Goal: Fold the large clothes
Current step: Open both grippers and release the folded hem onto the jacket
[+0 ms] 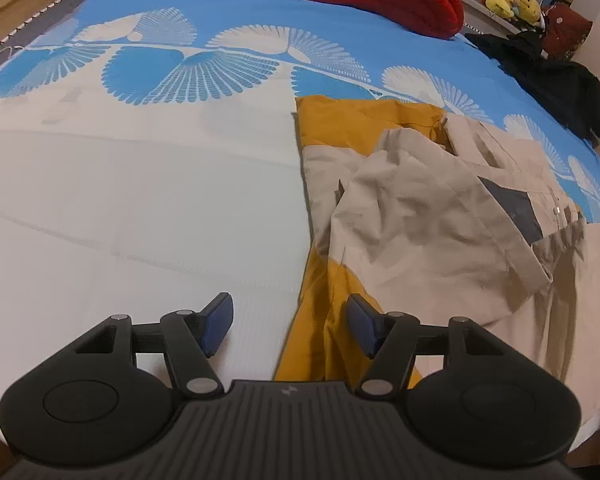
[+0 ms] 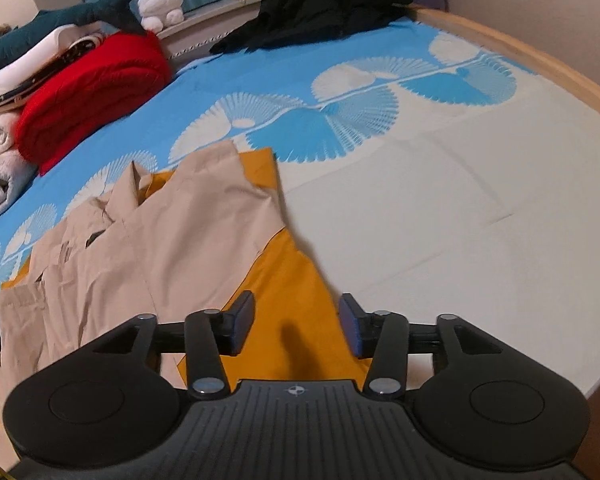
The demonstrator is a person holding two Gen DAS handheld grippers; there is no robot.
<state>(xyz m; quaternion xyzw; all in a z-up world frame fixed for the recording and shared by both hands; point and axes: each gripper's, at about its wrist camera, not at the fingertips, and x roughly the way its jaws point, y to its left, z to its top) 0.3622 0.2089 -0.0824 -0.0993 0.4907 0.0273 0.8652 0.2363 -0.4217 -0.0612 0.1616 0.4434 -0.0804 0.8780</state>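
In the left wrist view, the left gripper hangs low over the bed with its jaws well apart and nothing between the blue pads; the left pad is over bare white sheet, the right pad over the mustard hem of the jacket. The jacket, beige with mustard panels, lies on the white part of the sheet toward the near edge of the bed, its upper end reaching the blue fan-patterned band, with one sleeve crumpled across the body. To do the coming grasp well, I would judge that the jaws should straddle the long mustard side edge, one pad under and one over, and take every layer of that edge rather than only the top one. In the right wrist view, the right gripper is likewise open and holds nothing, poised over the mustard panel at the jacket's opposite side edge, with white sheet just beyond its right pad. Both grasps probably want to sit level with each other along the garment, so the fold line stays straight. The rumpled sleeve may need flattening first, or the fold will trap a lump. The red blanket and black clothes lie well apart at the far edge, out of the way.
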